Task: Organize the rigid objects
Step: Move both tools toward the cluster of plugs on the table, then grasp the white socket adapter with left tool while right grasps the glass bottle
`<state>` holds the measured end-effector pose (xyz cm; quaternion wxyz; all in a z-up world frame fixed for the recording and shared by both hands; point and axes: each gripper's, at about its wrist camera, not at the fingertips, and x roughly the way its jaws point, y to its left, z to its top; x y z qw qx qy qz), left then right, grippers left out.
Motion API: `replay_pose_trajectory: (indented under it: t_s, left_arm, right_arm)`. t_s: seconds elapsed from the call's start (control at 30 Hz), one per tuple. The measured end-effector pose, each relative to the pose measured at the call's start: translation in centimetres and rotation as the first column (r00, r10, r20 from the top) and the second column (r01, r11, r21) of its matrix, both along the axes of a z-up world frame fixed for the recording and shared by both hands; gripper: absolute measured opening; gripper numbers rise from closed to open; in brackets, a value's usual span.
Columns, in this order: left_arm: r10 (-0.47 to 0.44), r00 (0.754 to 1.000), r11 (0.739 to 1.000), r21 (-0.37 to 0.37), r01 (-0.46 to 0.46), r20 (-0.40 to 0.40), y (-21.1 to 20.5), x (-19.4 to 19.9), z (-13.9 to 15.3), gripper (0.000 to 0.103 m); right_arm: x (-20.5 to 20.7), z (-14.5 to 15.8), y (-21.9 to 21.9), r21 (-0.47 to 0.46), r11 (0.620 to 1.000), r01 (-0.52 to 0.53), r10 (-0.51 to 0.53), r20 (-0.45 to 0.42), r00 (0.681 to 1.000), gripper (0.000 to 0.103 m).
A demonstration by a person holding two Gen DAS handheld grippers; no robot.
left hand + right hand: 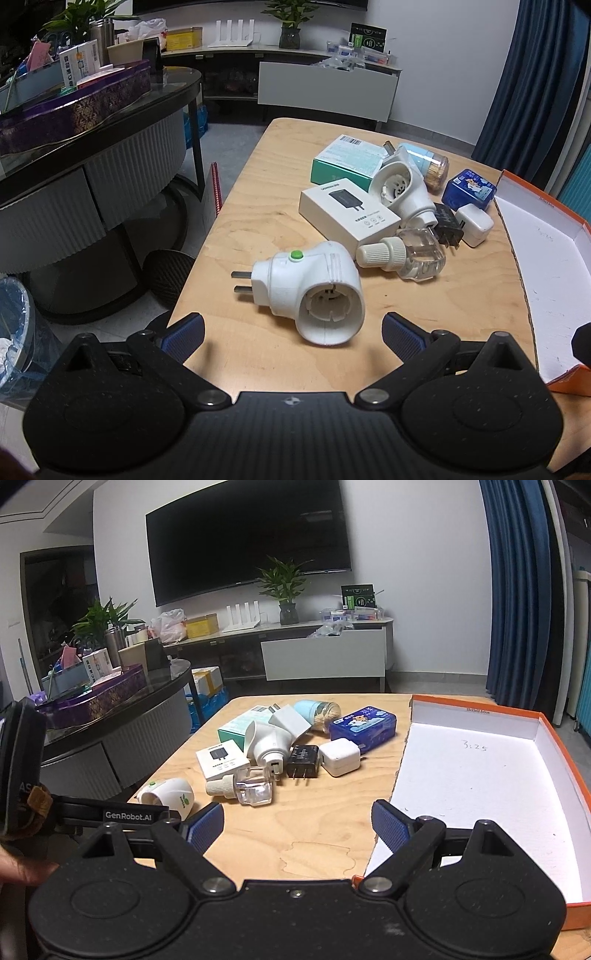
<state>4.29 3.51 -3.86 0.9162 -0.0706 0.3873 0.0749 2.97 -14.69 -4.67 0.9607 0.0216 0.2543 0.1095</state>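
Through the left wrist view, I log my left gripper [293,333] with jaws spread wide and empty, a white plug-in heater with green button [308,288] lying just ahead on the wooden table [258,192], apart from a cluster: white charger box [347,213], clear refill bottle [404,253], blue tin [469,189]. Through the right wrist view, my right gripper [298,824] also stands open, holding nothing; orange-rimmed white tray [480,794] lies right of the cluster, black adapter [303,761] touching white cube charger [340,757].
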Motion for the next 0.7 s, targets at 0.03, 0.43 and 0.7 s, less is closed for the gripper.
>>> replay_pose_trajectory:
  t_s: [0.03,0.43,0.7]
  left_arm:
    - [0.0,1.0,1.0,0.002,0.0,0.0,0.0,0.2,-0.1,0.103]
    - [-0.033,0.999,0.999,0.041,0.032,0.015,1.0,2.7,-1.9,0.103]
    - [-0.095,0.991,0.995,-0.01,0.097,0.092,2.0,2.4,-1.8,0.085]
  right_arm:
    - [0.1,-0.1,0.1,-0.003,1.0,0.0,0.0,-0.002,1.0,0.102]
    - [2.7,-0.9,1.8,-0.038,0.999,-0.032,0.031,-0.024,0.999,0.102]
    - [6.9,-1.9,4.4,-0.052,0.992,-0.117,0.113,-0.075,0.991,0.102]
